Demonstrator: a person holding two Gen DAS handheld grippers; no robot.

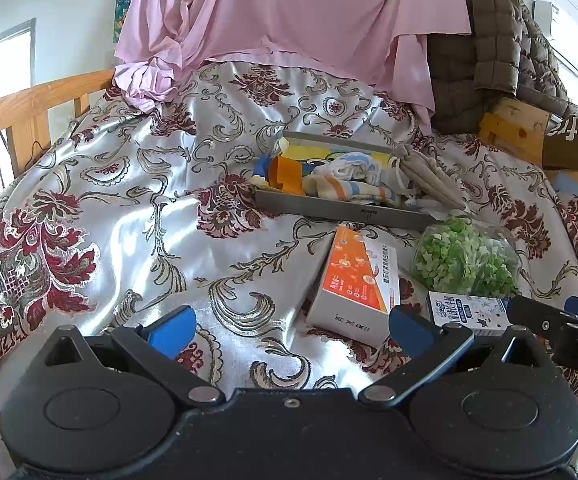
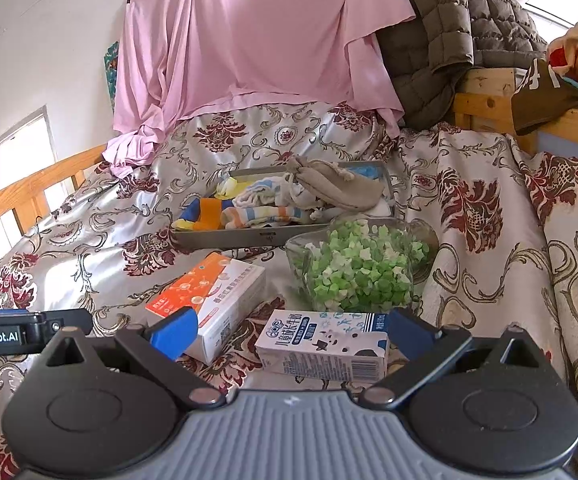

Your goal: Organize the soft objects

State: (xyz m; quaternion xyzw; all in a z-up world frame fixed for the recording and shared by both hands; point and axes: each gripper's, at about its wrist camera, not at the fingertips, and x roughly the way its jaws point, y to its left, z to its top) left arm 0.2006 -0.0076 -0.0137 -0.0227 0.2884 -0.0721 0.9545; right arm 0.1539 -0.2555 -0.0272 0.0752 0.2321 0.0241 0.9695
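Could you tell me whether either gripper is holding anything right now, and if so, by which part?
Nothing is held. The left gripper is open above the bedspread, and the right gripper is open, its fingers either side of the milk carton without closing on it.

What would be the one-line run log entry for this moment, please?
left gripper: open, empty | right gripper: open, empty | tray: holds socks, grey pouch | outside tray: orange box, milk carton, star jar

Both wrist views look low across the bedspread [image 1: 137, 208] toward the tray [image 2: 225, 238]

A home bedroom: wooden bed frame [image 1: 29, 104], floral satin bedspread [image 1: 137, 184].
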